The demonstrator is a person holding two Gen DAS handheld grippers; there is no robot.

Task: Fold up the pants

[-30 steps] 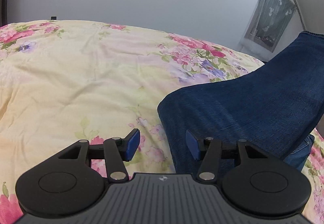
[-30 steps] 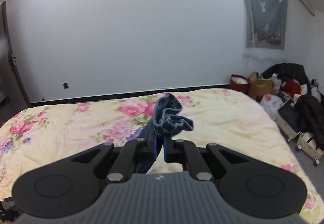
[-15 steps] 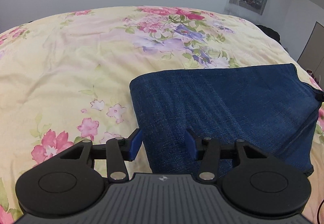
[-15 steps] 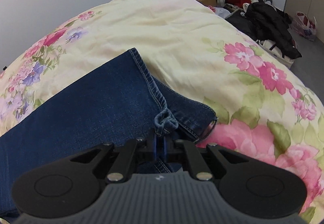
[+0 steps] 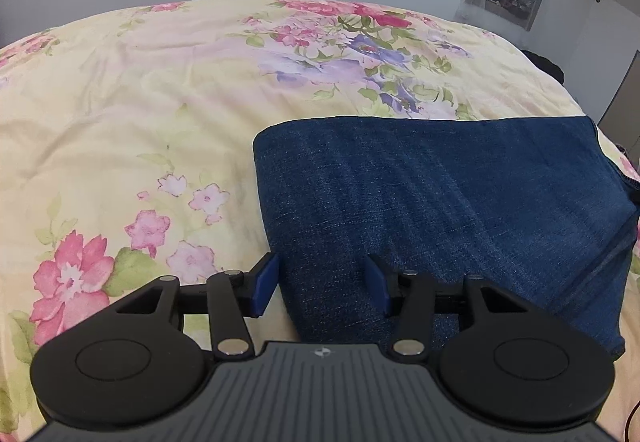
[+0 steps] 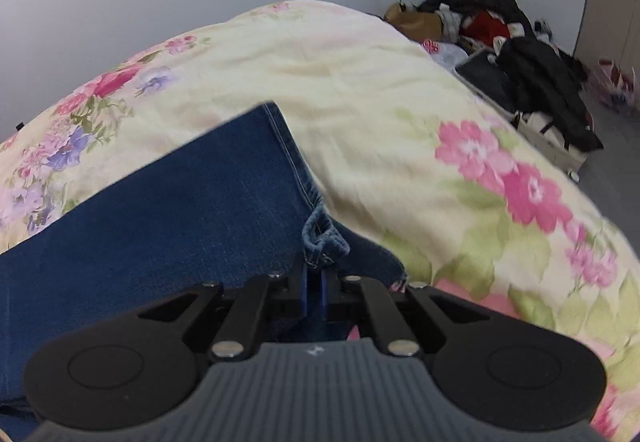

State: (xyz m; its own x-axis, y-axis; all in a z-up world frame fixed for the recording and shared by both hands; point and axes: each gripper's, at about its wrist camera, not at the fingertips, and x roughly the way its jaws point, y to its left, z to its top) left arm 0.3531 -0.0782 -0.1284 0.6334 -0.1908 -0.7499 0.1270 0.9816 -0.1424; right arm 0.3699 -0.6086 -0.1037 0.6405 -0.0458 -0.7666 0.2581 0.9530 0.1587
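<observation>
Your right tool point(image 6: 314, 292) is clamped tight on a bunched bit of hem at the corner of the jeans point(image 6: 160, 226), holding that end low over the quilt on the bed point(image 6: 360, 90). Your left tool point(image 5: 322, 284) stands about half open, gripping nothing: its blue pads point(image 5: 265, 284) straddle the near corner of the folded edge, one over the quilt, the other over denim. The jeans lie on the flowered quilt toward the bed's near edge, folded over into a flat, doubled rectangle with a smooth top layer and a clean fold line on the left. As I judge it, one fold is laid and nearly set down. You have yet to release the hem, flatten the panel, and probably fold it once more to make a compact stack.
</observation>
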